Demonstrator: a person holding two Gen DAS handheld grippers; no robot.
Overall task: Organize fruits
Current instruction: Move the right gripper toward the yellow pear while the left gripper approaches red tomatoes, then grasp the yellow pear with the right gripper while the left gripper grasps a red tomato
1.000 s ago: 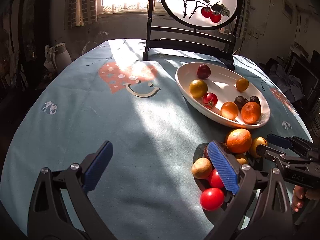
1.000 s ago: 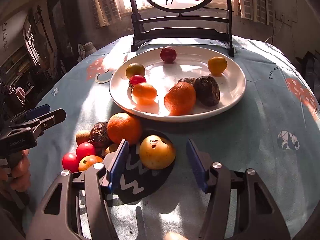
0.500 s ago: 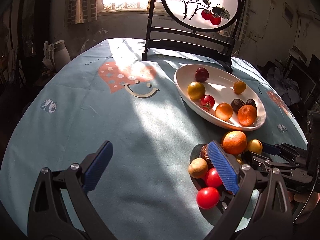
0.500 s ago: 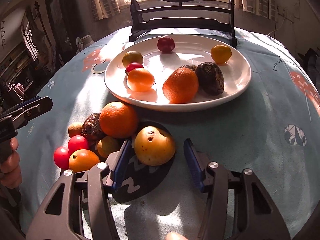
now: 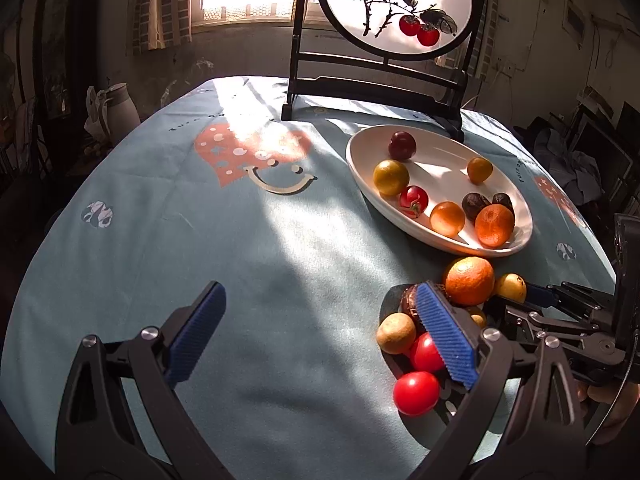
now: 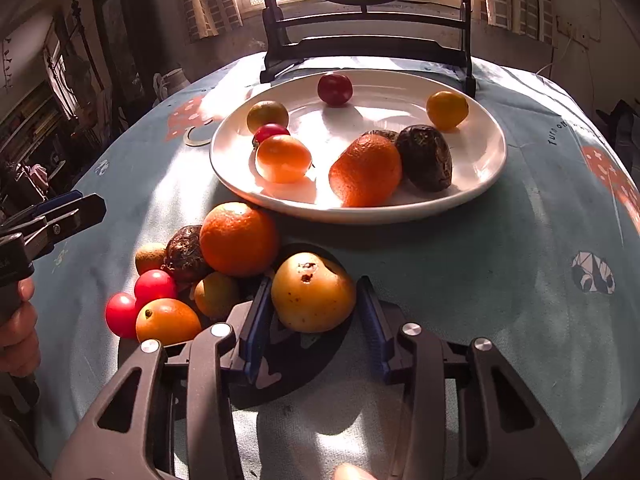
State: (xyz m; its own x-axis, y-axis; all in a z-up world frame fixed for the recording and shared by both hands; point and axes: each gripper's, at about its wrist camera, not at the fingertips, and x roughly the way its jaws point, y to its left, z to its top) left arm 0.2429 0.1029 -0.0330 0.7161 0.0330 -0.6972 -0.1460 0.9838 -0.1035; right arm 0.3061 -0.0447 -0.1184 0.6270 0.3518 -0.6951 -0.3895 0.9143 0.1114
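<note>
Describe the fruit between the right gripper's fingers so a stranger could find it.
Start at the white oval plate; a fruit pile lies on the tablecloth before it. At the pile's right edge, beside the big orange, sits the pale yellow round fruit, alone in having a brown pitted blemish.

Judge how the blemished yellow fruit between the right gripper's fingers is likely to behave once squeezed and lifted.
The yellow fruit is round and smooth, so it may roll or slip sideways if the right gripper pinches off-centre. The dark pitted spot on top hints at softening, so a hard squeeze could bruise it. It sits close to the pile beside the large orange, so a nudge may disturb neighbours.
</note>
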